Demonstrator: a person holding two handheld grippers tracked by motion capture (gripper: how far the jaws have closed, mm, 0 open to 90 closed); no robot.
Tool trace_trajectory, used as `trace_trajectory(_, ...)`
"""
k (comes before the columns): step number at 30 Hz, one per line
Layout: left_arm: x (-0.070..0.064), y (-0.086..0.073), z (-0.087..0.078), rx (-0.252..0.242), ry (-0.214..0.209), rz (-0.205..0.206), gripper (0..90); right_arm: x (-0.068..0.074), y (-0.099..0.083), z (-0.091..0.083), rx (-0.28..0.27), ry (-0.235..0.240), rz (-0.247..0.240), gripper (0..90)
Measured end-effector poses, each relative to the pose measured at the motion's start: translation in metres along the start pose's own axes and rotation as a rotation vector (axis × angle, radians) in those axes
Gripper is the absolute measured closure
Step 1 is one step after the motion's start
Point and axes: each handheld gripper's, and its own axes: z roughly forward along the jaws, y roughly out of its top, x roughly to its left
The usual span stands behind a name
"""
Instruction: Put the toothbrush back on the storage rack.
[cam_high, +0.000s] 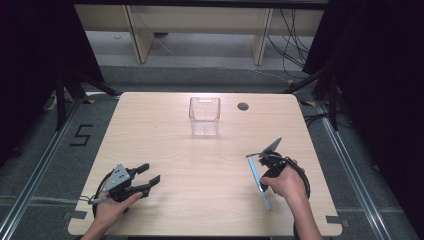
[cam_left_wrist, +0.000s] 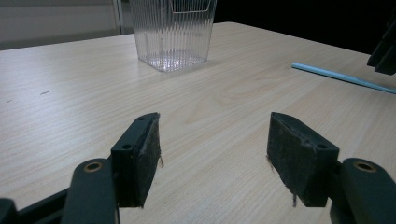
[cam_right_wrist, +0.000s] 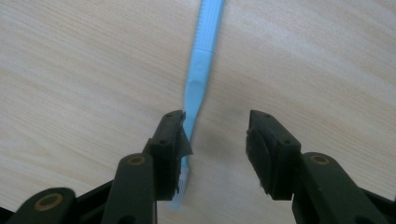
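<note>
A light blue toothbrush (cam_high: 254, 170) lies flat on the wooden table (cam_high: 200, 200) at the right, running toward the front edge. My right gripper (cam_high: 267, 162) hovers over it, pointing down, open. In the right gripper view the toothbrush (cam_right_wrist: 201, 65) passes just inside the left jaw of the right gripper (cam_right_wrist: 215, 140), its bristle head low beside that jaw, and nothing is clamped. My left gripper (cam_high: 150, 173) rests at the front left, open and empty (cam_left_wrist: 215, 154). A clear ribbed plastic container (cam_high: 204, 116) stands upright at the far middle.
From the left gripper view the container (cam_left_wrist: 173, 32) is ahead and the toothbrush (cam_left_wrist: 336, 74) is off to the right, next to the other gripper (cam_left_wrist: 385, 51). A round cable hole (cam_high: 243, 106) sits near the table's back edge. Black curtains flank both sides.
</note>
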Motion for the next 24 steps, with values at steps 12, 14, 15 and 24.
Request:
trace_trajectory(12,0.0,0.0,0.0,-0.002,-0.002,0.005,34.0,0.005,0.008,0.001,0.005,-0.015,0.008,57.9)
trace_trajectory(14,-0.001,0.0,0.0,-0.003,-0.001,0.005,34.0,0.005,0.008,0.001,0.003,-0.016,0.002,58.1)
trace_trajectory(15,-0.001,0.0,0.0,-0.003,-0.001,0.006,34.0,0.005,0.009,0.001,0.005,-0.023,0.002,58.6)
trace_trajectory(24,-0.001,0.0,0.0,-0.002,-0.001,0.005,34.0,0.005,0.013,-0.001,-0.006,-0.057,-0.005,59.6)
